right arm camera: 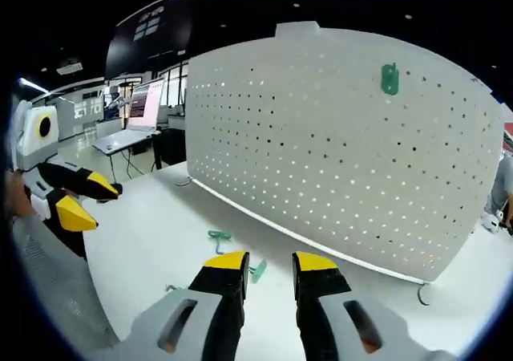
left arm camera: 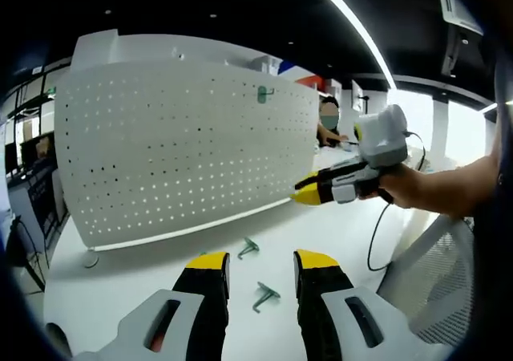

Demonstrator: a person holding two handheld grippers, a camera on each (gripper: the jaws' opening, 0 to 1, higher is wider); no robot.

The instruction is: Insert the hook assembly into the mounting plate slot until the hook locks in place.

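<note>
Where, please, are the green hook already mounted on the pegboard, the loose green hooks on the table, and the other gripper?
Mounted hook (right arm camera: 389, 79): right gripper view, on its green body.
Loose hook (left arm camera: 264, 295): left gripper view, on its bent shank.
Right gripper (left arm camera: 307, 193): left gripper view, at its yellow tips.

Bright, even light from a ceiling strip (left arm camera: 353, 20) at upper right; dark ceiling, soft shadows, sharp centre, strong fisheye bending at edges.

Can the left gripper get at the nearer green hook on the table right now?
Probably yes. The left gripper is open, and the hook lies on the bare table just ahead between its jaws, nothing over it.
</note>
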